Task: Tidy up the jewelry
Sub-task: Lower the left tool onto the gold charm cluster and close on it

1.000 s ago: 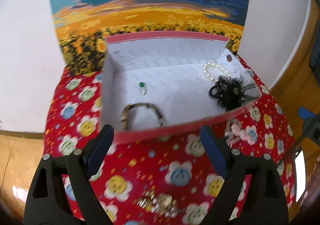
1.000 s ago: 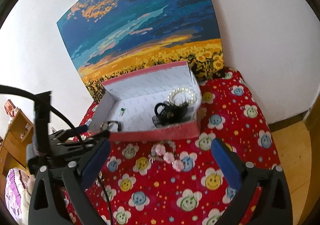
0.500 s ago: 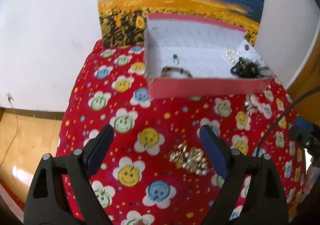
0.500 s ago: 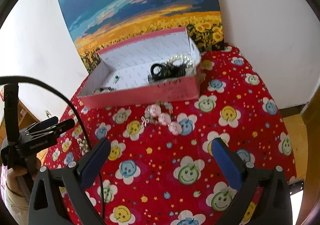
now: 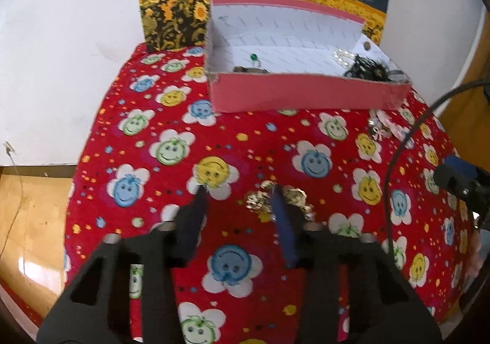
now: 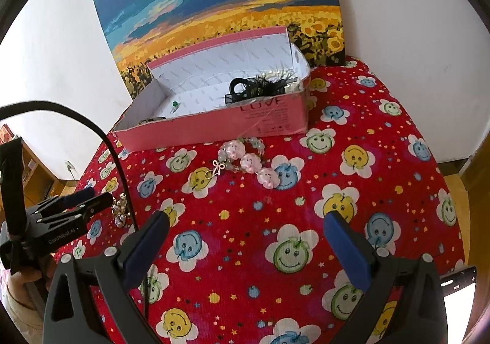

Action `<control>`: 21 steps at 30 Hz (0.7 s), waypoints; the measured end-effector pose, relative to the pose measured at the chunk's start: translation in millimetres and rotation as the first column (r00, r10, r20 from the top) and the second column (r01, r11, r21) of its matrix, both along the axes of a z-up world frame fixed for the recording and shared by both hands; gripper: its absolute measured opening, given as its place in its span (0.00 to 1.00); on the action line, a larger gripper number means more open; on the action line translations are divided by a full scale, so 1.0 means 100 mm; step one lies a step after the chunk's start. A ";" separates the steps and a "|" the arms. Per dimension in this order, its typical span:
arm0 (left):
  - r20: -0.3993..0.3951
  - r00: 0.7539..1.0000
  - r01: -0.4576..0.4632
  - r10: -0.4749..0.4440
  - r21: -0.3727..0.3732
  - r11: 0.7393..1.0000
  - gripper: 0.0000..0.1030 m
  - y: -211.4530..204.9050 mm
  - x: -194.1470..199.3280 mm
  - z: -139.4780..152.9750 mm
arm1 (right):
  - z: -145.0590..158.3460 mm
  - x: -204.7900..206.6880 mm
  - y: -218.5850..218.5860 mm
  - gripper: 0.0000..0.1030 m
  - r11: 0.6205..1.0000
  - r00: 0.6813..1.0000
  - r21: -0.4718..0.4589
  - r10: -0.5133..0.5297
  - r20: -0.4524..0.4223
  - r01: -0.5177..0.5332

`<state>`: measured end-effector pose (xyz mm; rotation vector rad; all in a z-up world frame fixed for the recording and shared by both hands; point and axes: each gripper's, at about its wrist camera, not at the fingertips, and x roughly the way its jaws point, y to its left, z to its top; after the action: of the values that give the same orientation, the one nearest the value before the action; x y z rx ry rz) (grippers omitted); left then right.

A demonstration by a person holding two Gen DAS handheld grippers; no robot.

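Counting four pieces in the one pink box (image 5: 303,93), I see two more on the surface (image 5: 171,117): a gold bracelet (image 5: 260,198) and a pink bead bracelet (image 6: 245,160). My left gripper (image 5: 239,197) fingers stand narrowed with the gold bracelet at the right fingertip, unheld; my right gripper (image 6: 245,221) fingers are spread wide, holding nothing.

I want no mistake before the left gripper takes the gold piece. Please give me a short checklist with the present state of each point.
1. Left gripper around the gold sparkly jewelry piece on the red smiley-flower cloth: not ok, its right finger lies over the piece, the rest lies outside the gap.
2. Left fingers apart enough to grip: ok, partly open.
3. Pink cardboard box open with free floor: ok.
4. Right gripper free: ok, open, holding nothing.
5. Pink bead bracelet out of the way: ok, it lies before the box, apart from the gold piece.
6. Black cable clear of the gold piece: cannot tell.
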<state>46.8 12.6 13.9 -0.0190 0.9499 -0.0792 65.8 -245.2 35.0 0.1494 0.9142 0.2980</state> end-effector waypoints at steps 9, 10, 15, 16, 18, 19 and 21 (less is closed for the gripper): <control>-0.015 0.999 0.028 -0.028 -0.001 1.000 0.27 -0.09 0.00 -0.10 | 0.00 0.00 -0.01 0.99 1.000 1.000 -0.011 0.006 0.006 -0.006; -0.010 1.000 0.028 -0.028 0.004 1.000 0.27 -0.09 0.01 -0.11 | 0.00 0.00 0.00 0.99 1.000 1.000 -0.008 0.010 0.006 -0.010; 0.006 0.999 0.042 -0.042 -0.004 0.999 0.16 -0.12 -0.02 -0.11 | 0.00 0.01 0.01 0.99 1.000 1.000 -0.005 0.017 0.006 -0.017; 0.008 0.999 0.046 -0.046 -0.006 0.999 0.16 -0.12 -0.03 -0.11 | 0.01 0.01 0.01 0.99 1.000 1.000 -0.005 0.016 0.006 -0.016; 0.014 0.999 0.047 -0.047 -0.024 0.999 0.16 -0.10 -0.05 -0.09 | 0.00 0.01 0.01 0.99 1.000 1.000 -0.005 0.013 0.005 -0.013; 0.018 0.999 0.045 -0.044 -0.032 0.999 0.16 -0.09 -0.06 -0.07 | 0.01 0.01 0.01 0.99 1.000 1.000 -0.005 0.013 0.005 -0.013; 0.033 0.999 0.031 -0.030 -0.043 0.999 0.16 -0.04 -0.08 -0.02 | 0.00 0.02 0.02 0.99 1.000 1.000 -0.004 0.014 0.004 -0.014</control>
<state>38.8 8.1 11.6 -0.0436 0.9165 -0.1280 68.2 -243.6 35.5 0.1388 0.9126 0.3093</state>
